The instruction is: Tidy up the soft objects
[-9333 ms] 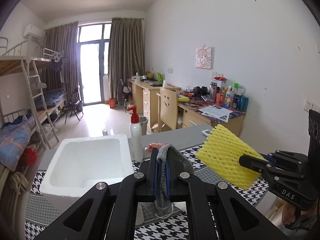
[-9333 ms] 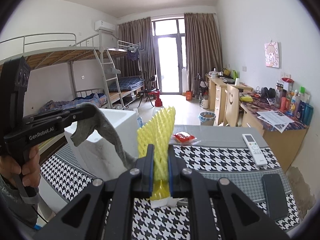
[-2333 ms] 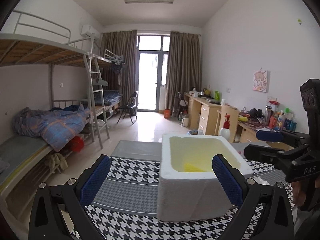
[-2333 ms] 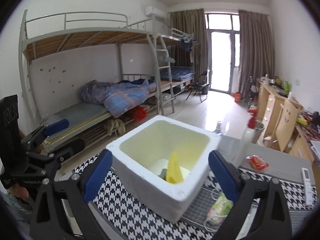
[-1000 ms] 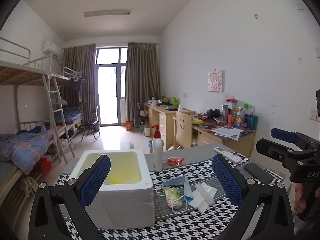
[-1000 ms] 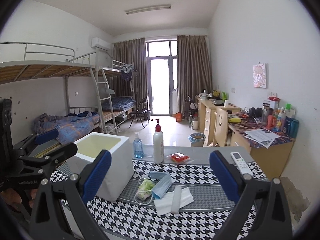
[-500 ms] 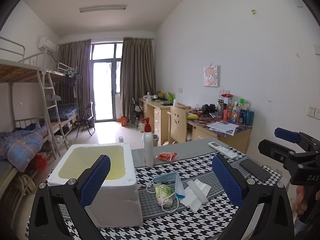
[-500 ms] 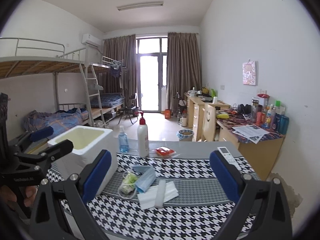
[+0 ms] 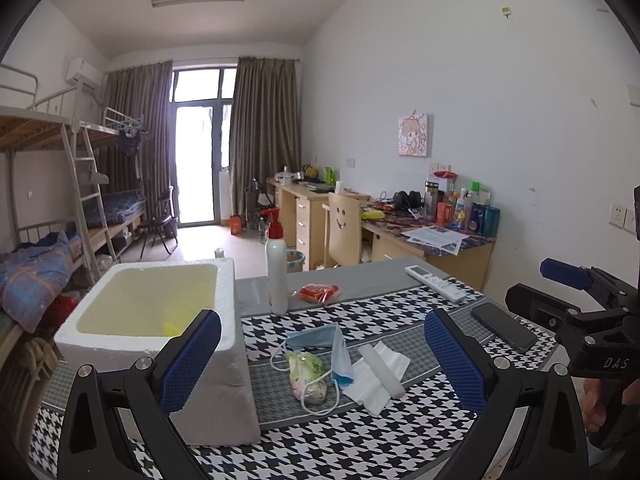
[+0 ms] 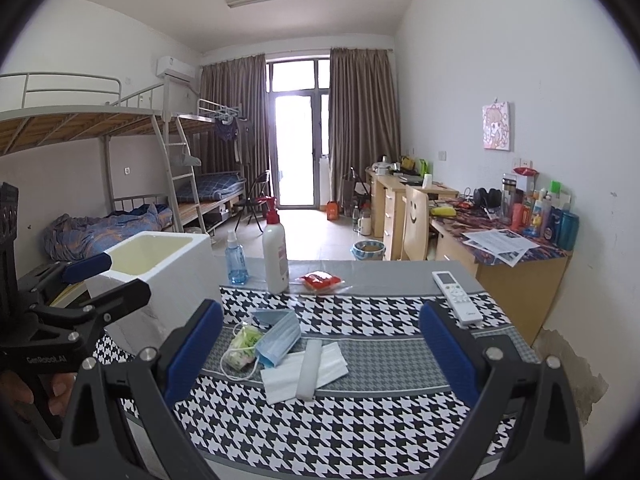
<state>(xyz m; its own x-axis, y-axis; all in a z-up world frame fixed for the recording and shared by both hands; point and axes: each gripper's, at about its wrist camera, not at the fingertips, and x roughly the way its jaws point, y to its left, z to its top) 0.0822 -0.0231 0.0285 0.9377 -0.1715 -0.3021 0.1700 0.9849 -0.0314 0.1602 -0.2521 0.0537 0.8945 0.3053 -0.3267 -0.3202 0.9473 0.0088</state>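
A white foam box (image 9: 224,320) (image 10: 176,276) stands at the table's left; a bit of yellow foam net (image 9: 173,327) shows inside it. Right of the box lie a blue face mask (image 9: 336,346) (image 10: 280,338), a small green-and-pink soft bundle (image 9: 307,374) (image 10: 243,345) with white cord, and a folded white cloth (image 9: 376,372) (image 10: 306,368). My left gripper (image 9: 322,360) (image 10: 108,276) is open and empty, held back from these items. My right gripper (image 10: 320,352) (image 9: 540,288) is open and empty too, hovering above the table's near edge.
On the houndstooth-covered table (image 10: 360,432) stand a white pump bottle (image 9: 277,276) (image 10: 275,256) and a blue spray bottle (image 10: 236,258). A red packet (image 9: 318,293) (image 10: 322,281), a remote (image 9: 434,282) (image 10: 456,296) and a dark phone (image 9: 502,332) lie further right. Desks, chair and bunk beds stand behind.
Both grippers have let go of the grey cloth and yellow net, which went into the box. They have since drawn back and swung right, so the mask pile is now central.
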